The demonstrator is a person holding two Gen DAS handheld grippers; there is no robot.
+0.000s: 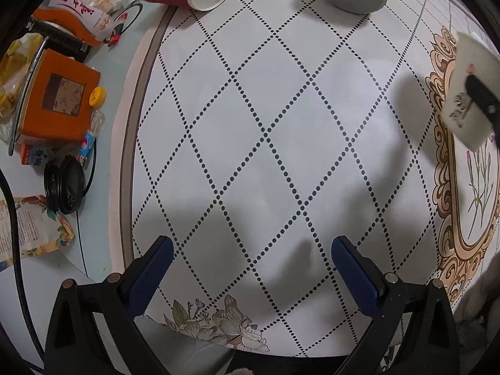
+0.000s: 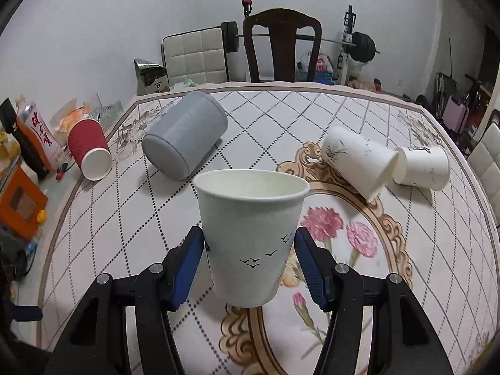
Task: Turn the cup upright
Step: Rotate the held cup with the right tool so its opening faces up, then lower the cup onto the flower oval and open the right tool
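Here, I have the right gripper (image 2: 248,257) clamped on the cup (image 2: 251,234), mouth up just above the table (image 2: 131,206) (left gripper (image 1: 251,264) apart, idle); next I would lower it squarely, then release.

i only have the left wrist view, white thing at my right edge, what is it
Observer: A white paper cup with bird print, upright, mouth up, between the right gripper fingers.
Operator: is it on the table yet
Observer: Can't tell; its base hangs over the floral oval, contact unclear.
Operator: other cups on that side?
Observer: Two white cups, and, lie tipped over to its right.
Operator: and my gripper?
Observer: The left gripper is open and holds nothing.
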